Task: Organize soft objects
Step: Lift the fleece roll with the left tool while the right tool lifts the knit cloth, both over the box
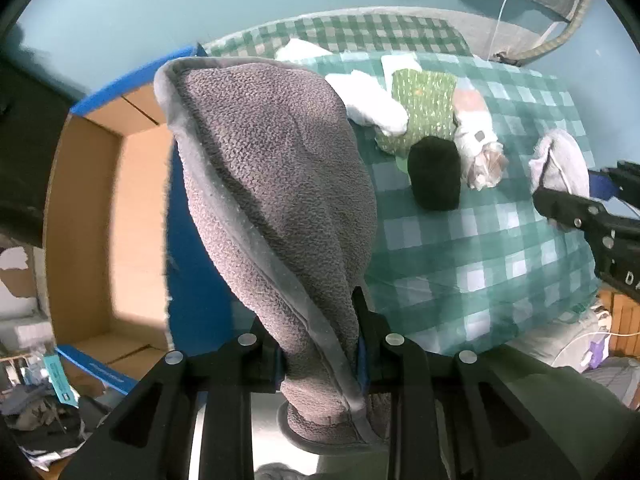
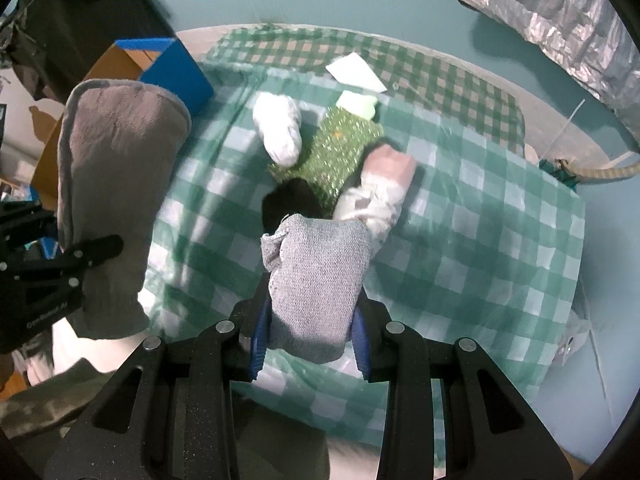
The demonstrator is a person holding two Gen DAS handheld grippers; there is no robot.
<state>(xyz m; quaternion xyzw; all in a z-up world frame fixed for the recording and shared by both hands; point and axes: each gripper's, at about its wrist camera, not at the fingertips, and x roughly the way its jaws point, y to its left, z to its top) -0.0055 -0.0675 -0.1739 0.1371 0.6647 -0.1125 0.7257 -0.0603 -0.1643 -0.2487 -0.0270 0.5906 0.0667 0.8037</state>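
Note:
My left gripper (image 1: 320, 340) is shut on a grey-brown fleece slipper (image 1: 276, 200), held up over the gap between the bed and an open cardboard box (image 1: 100, 216). The slipper also shows in the right wrist view (image 2: 112, 200). My right gripper (image 2: 310, 328) is shut on a light grey knit piece (image 2: 316, 280) above the bed; it also appears in the left wrist view (image 1: 560, 160). On the checked blanket (image 1: 460, 248) lie a white sock (image 1: 376, 108), a green patterned cloth (image 1: 428, 108), a black roll (image 1: 434, 174) and a white-pink garment (image 1: 476, 128).
The box has blue outer walls (image 2: 176, 68) and stands left of the bed. White folded papers (image 2: 356, 72) lie near the bed's far edge. Clutter lies on the floor at lower left (image 1: 36, 412). A silver foil sheet (image 2: 560, 12) hangs on the teal wall.

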